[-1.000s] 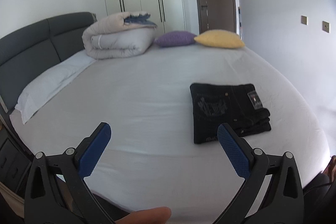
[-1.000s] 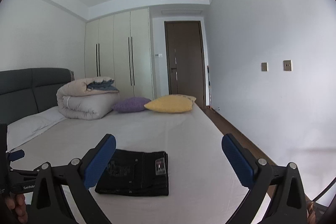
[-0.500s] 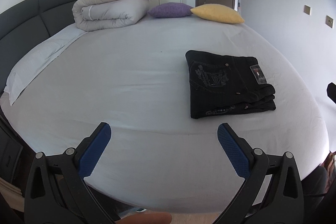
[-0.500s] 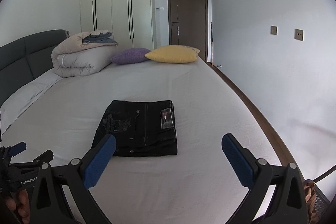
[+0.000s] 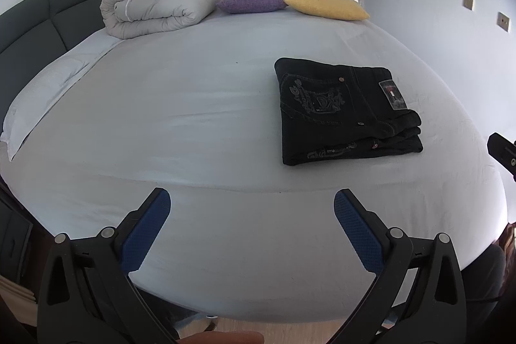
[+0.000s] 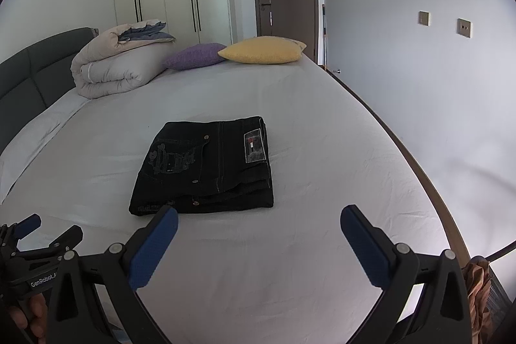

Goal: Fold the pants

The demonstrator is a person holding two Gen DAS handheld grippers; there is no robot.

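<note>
Lying near the foot of the bed (image 6: 322, 247), the black pants (image 6: 206, 166) already form a compact rectangular stack, back pocket and label uppermost, layered edges facing the person. Judging from that, the folding looks finished or nearly so, and the step in hand is most likely a check or a retreat; any next move would call only for squaring the slightly stepped layers at the near right corner.

Both tools hang off the bed's near edge, apart from the cloth. The left gripper (image 5: 251, 215) has its fingers spread wide and grasps nothing; the pants sit ahead and to its right. The right gripper (image 6: 258, 231) is likewise released and empty, with its left finger just short of the stack's near left corner in its own view.

Bare sheet surrounds the stack on all sides. A rolled duvet (image 5: 161, 5), a purple cushion (image 5: 251, 1) and a yellow cushion (image 5: 325, 5) lie well apart at the far side.
</note>
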